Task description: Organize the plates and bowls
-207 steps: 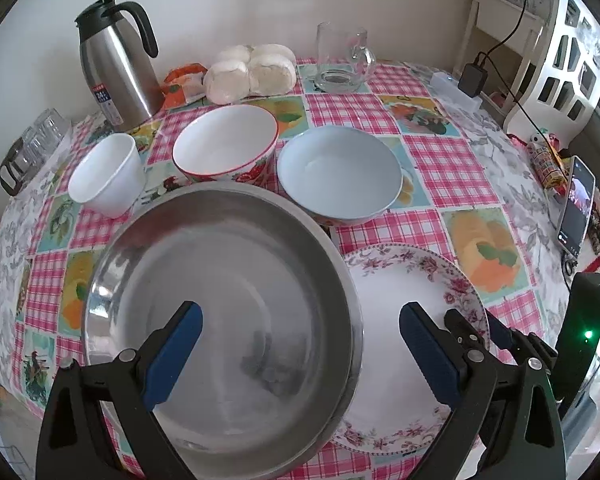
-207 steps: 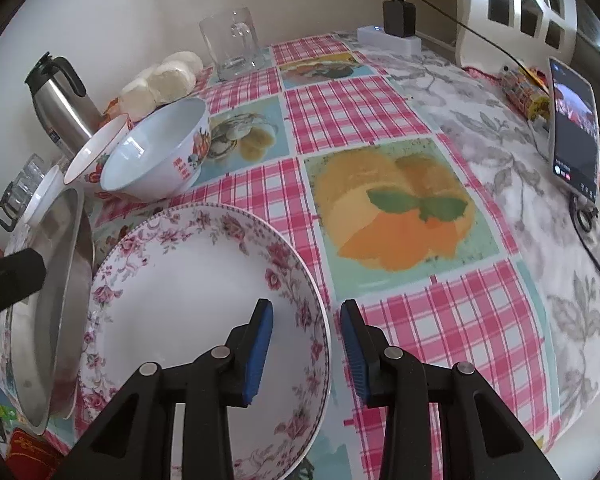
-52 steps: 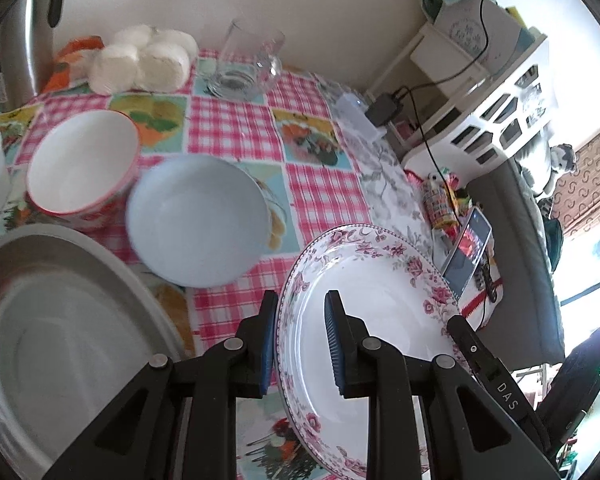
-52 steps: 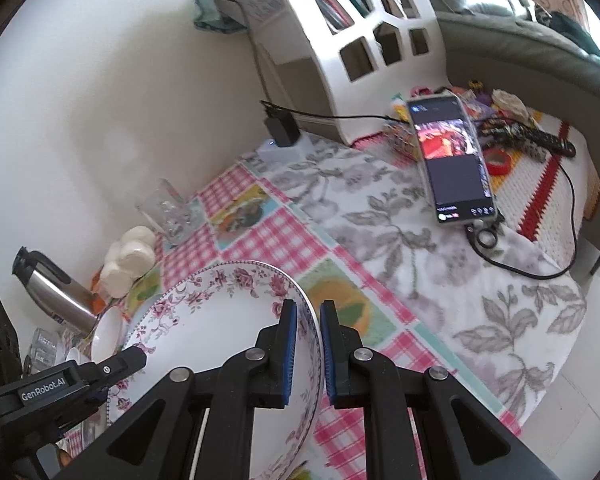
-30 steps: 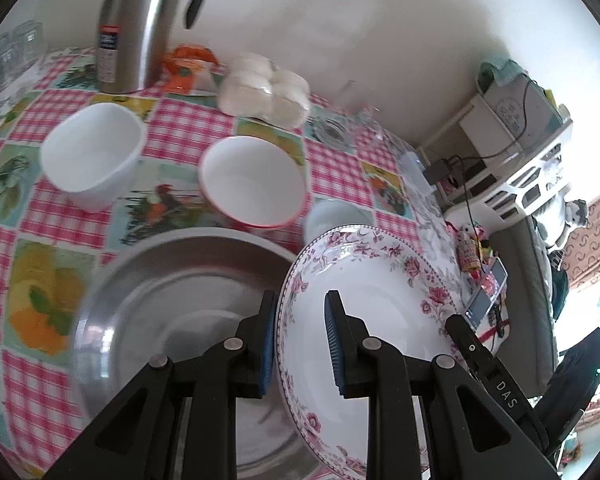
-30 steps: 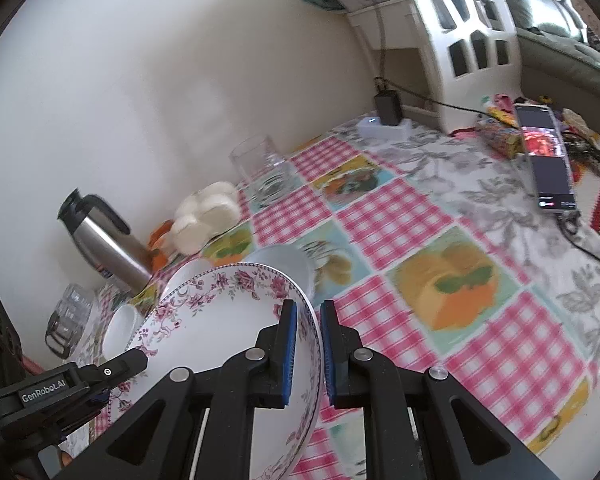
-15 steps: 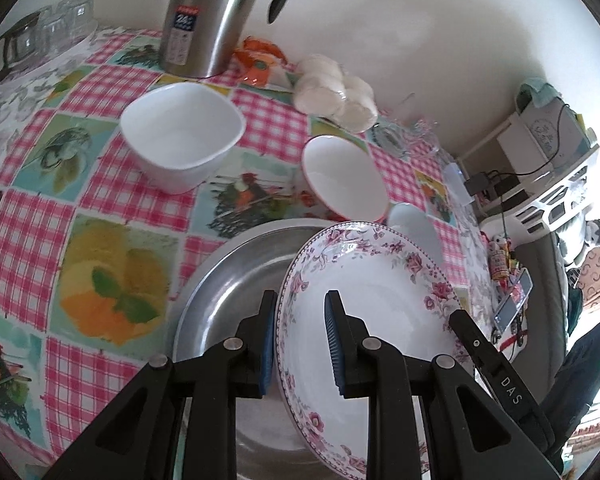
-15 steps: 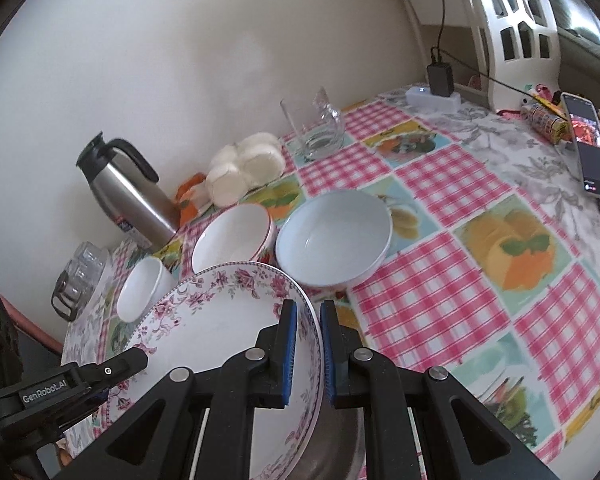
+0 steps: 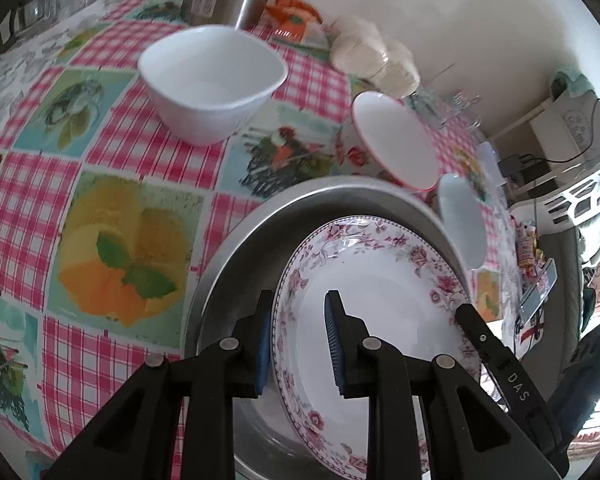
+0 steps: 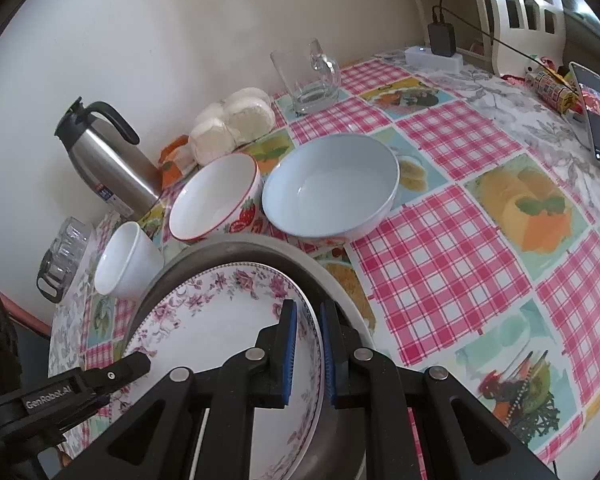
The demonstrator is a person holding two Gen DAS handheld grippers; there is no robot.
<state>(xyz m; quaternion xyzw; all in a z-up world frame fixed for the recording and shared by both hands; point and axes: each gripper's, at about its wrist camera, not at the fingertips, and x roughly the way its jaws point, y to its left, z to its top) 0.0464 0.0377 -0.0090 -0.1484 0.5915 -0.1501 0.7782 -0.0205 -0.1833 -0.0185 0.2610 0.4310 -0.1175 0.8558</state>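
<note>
Floral plate: white, pink rose border; held over the steel basin, tilted, inside its rim.
Left tongs: clenched on the plate's left rim, blue pads either side.
Right tongs: clenched on the plate's right rim.
Steel basin: near edge of the desk, under the plate.
Pale blue bowl: just beyond the basin, right.
Strawberry bowl: just left of the blue bowl.
White square bowl: far left, apart from the basin.
Thermos: far left, by the wall.
Glass mug: far, by the wall.
</note>
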